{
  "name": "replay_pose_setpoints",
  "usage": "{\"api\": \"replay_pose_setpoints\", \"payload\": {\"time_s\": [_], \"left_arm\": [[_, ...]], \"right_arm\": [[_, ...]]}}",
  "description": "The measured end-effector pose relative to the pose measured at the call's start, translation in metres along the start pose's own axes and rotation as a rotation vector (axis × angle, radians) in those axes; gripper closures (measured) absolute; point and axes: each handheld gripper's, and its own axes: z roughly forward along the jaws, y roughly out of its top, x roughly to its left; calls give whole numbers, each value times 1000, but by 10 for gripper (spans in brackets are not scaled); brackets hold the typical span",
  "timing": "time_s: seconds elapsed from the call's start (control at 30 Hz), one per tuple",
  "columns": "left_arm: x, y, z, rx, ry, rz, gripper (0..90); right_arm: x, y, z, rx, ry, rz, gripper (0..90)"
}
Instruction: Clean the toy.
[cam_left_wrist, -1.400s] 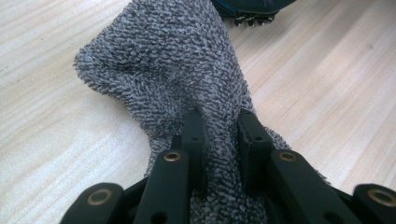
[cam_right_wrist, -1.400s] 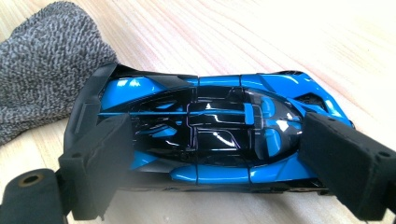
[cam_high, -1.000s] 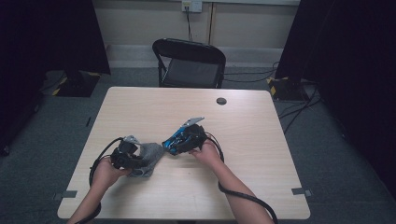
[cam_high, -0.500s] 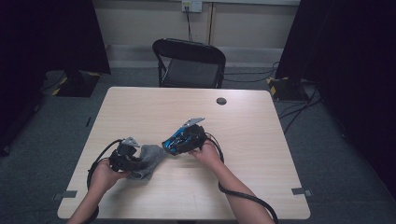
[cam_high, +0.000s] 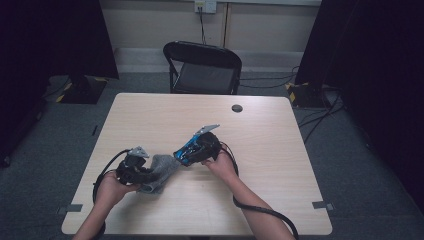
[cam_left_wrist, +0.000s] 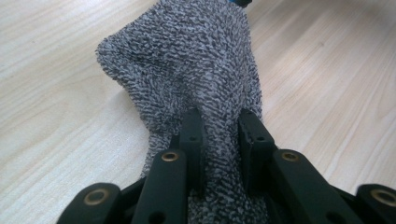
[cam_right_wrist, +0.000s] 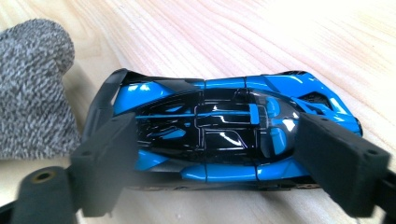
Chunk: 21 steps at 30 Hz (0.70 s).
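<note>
A grey knitted cloth (cam_left_wrist: 187, 60) lies on the light wooden table (cam_high: 280, 150), left of middle near the front. My left gripper (cam_left_wrist: 219, 121) is shut on one end of it, its black jaws pinching a fold of the knit. In the high view the left gripper (cam_high: 149, 172) points right along the cloth (cam_high: 162, 167). My right gripper (cam_right_wrist: 219, 137) holds a blue and black toy car (cam_right_wrist: 224, 88) lengthwise, one jaw at each end; the jaws have just been closing on it. From above, the right gripper (cam_high: 182, 155) and the car (cam_high: 186, 150) sit at the cloth's far end.
A black folding chair (cam_high: 202, 65) stands behind the table. A small black round cap (cam_high: 237, 108) lies near the table's far edge. Black cables (cam_high: 260, 210) trail from both grippers toward the front edge.
</note>
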Motion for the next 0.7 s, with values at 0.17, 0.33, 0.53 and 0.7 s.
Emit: {"api": "replay_pose_setpoints", "payload": {"time_s": [0.17, 0.33, 0.53, 0.7], "left_arm": [[-3, 4, -7, -25, 0, 7, 746], [-11, 11, -14, -45, -6, 34, 745], [-26, 26, -10, -45, -26, 75, 745], [-42, 40, 2, -43, -53, 115, 743]], "right_arm": [[-4, -1, -7, 13, -5, -49, 162], [-16, -3, -20, 3, 38, -25, 160], [-31, -8, -37, 5, 64, -29, 151], [-41, -13, -49, 9, 76, -20, 199]]}}
